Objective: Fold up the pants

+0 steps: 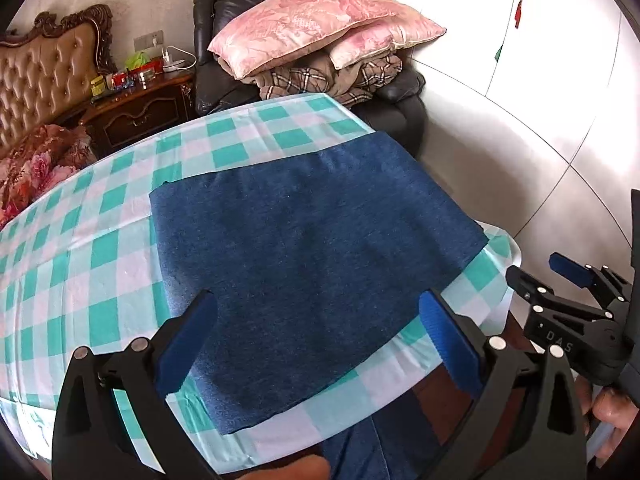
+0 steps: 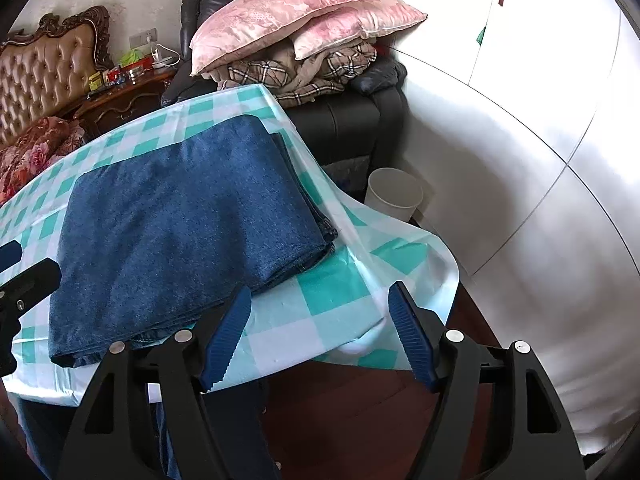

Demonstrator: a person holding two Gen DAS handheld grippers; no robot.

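The blue pants (image 1: 312, 256) lie folded into a flat rectangular stack on the green-and-white checked tablecloth (image 1: 80, 256). In the right wrist view the pants (image 2: 180, 224) show several layered edges at their right side. My left gripper (image 1: 320, 320) is open and empty, held just above the pants' near edge. My right gripper (image 2: 320, 312) is open and empty, off the pants' right near corner, over the cloth (image 2: 332, 292) at the table's corner. The right gripper also shows in the left wrist view (image 1: 560, 280) at the right edge.
A dark armchair (image 1: 396, 120) piled with pink pillows (image 1: 320, 20) and plaid bedding stands behind the table. A wooden nightstand (image 1: 140, 112) and a tufted headboard (image 1: 44, 76) are at the left. A white bin (image 2: 394, 194) stands on the floor by the white wall.
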